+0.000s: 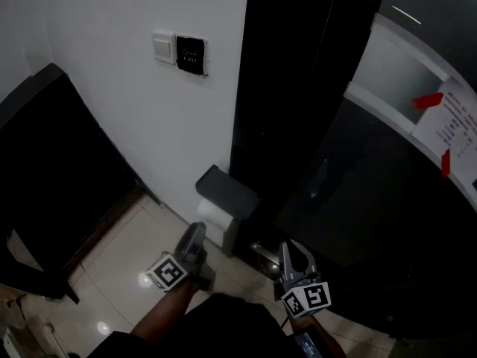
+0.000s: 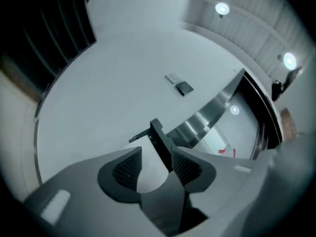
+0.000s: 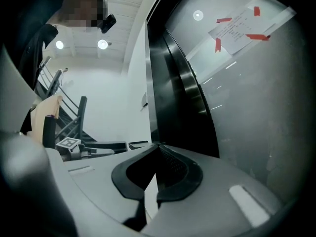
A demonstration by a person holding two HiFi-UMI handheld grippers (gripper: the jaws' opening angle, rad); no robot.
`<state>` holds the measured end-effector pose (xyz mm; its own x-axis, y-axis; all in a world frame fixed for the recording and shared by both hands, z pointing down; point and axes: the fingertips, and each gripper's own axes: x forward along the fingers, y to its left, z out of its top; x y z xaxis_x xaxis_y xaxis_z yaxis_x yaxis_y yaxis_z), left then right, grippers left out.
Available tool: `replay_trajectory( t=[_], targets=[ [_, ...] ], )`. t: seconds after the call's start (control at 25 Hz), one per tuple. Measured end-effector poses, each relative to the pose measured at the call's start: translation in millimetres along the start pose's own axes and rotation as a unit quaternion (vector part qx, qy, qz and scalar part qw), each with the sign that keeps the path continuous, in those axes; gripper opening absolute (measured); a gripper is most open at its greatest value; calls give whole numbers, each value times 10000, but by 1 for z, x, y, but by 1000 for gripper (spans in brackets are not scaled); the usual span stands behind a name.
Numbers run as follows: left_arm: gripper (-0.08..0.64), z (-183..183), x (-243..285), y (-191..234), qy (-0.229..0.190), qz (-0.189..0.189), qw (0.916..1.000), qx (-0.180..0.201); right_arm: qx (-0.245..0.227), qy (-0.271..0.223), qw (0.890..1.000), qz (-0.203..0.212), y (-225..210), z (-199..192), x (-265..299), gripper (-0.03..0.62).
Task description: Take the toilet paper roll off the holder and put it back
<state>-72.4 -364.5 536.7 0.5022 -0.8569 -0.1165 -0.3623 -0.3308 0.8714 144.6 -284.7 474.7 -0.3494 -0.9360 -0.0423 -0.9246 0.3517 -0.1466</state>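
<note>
Low on the smooth white wall (image 1: pixel 141 133), one boxy grey holder (image 1: pixel 226 191) caps one white paper roll (image 1: pixel 212 216) — left hand-held gripper (image 1: pixel 197 232) released, right hand-held gripper (image 1: pixel 291 249) clenched, empty.

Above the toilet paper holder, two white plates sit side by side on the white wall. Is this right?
Not quite: only the left plate is white; the right plate is black. They do sit side by side on the white wall above the toilet paper holder, as the head view shows.

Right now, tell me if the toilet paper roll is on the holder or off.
On: the toilet paper roll sits in the holder, tucked under its grey cover.
</note>
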Motion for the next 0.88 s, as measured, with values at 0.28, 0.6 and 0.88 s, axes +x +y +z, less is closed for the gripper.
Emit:
replay_trajectory(
  t=[0.28, 0.6, 0.88],
  targets=[
    [483, -22, 24, 51, -155, 322, 9844, -1723, -29, 92, 9999, -46, -1, -2, 2, 14],
    [497, -36, 57, 46, -188, -212, 9600, -2787, -66, 191, 9997, -128, -2, -4, -1, 14],
    [452, -37, 77, 43, -89, -250, 9556, -2934, -66, 173, 9992, -345, -15, -6, -12, 14]
  ],
)
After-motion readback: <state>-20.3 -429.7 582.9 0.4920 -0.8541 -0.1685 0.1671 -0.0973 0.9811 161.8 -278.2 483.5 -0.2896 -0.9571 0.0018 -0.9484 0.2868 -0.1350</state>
